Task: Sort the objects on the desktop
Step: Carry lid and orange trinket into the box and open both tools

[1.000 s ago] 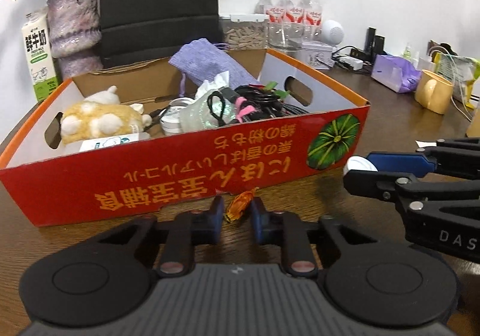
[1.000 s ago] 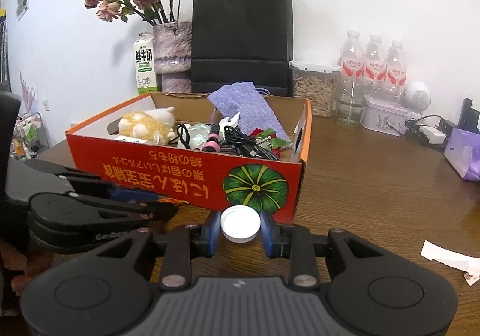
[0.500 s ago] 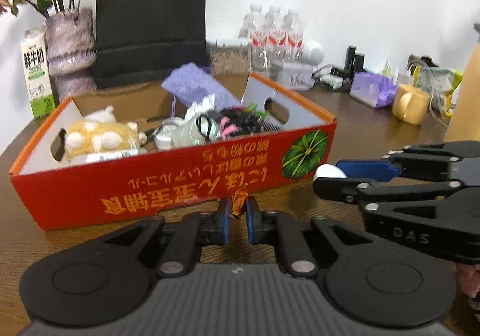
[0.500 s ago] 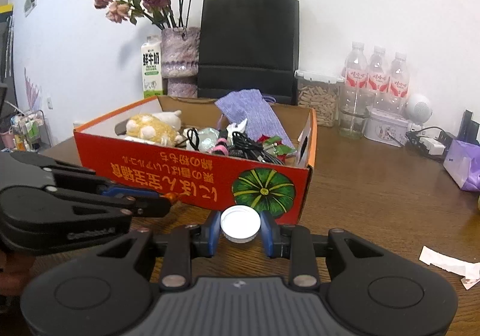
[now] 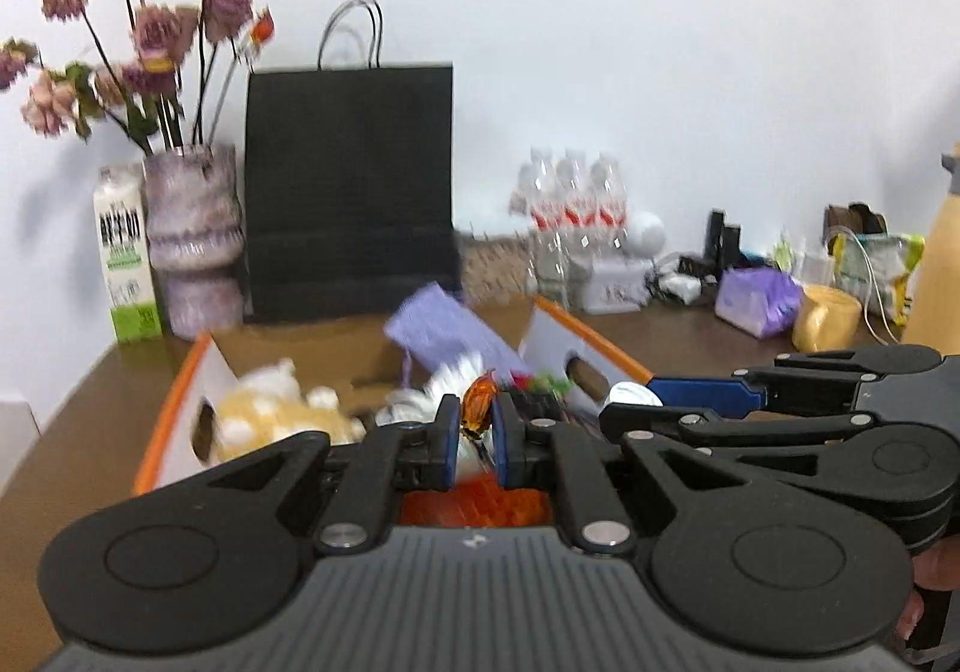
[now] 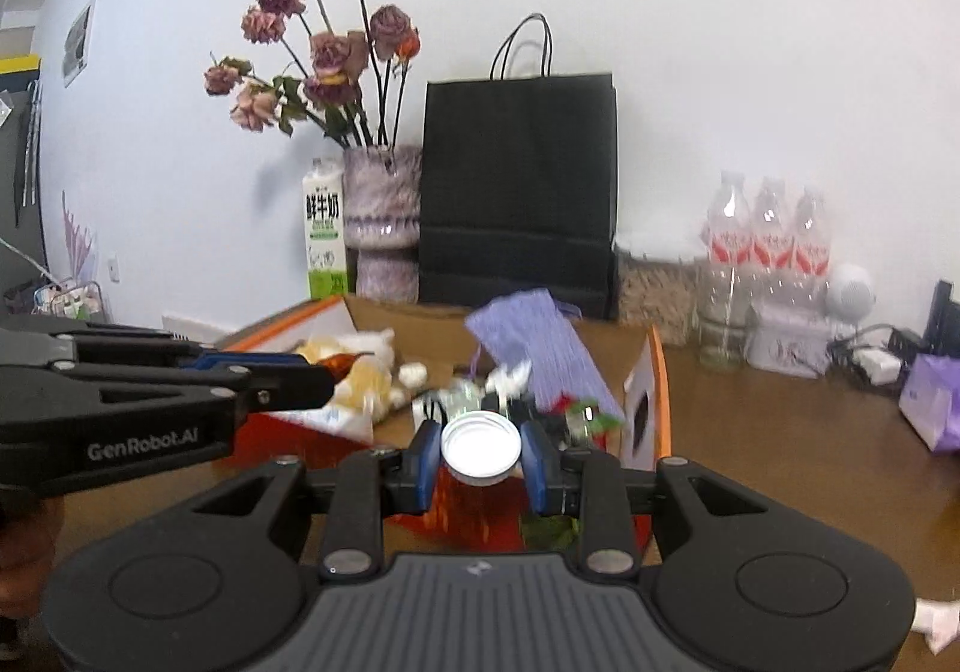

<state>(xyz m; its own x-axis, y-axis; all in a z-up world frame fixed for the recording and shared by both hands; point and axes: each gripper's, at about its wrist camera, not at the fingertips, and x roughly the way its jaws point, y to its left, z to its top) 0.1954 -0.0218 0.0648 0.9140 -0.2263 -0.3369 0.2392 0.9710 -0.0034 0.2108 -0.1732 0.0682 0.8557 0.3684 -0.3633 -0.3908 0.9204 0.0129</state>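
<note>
My left gripper point(image 5: 476, 426) is shut on a small orange wrapped candy point(image 5: 477, 409), held above the near wall of the red cardboard box point(image 5: 474, 507). To its right, my right gripper point(image 6: 480, 459) is shut on a white bottle cap point(image 6: 480, 447), also raised over the box's point(image 6: 657, 372) near edge. The right gripper point(image 5: 636, 402) shows from the side in the left wrist view with the cap point(image 5: 627, 391) at its tips; the left gripper point(image 6: 327, 372) shows at the left of the right wrist view. Inside the box lie a plush toy point(image 5: 270, 417), a purple pouch point(image 6: 540, 342) and tangled cables.
Behind the box stand a black paper bag point(image 6: 519, 192), a vase of dried roses point(image 6: 384, 219), a milk carton point(image 6: 324, 234) and three water bottles point(image 6: 768, 234). A yellow mug point(image 5: 825, 318) and a purple pack point(image 5: 759, 300) sit at the right. Paper scraps point(image 6: 936, 621) lie on the brown table.
Both grippers rose from table level to above the box's near wall, each keeping its hold. The left closed tighter on the candy and tilted up, so the wall fills more of its view.
</note>
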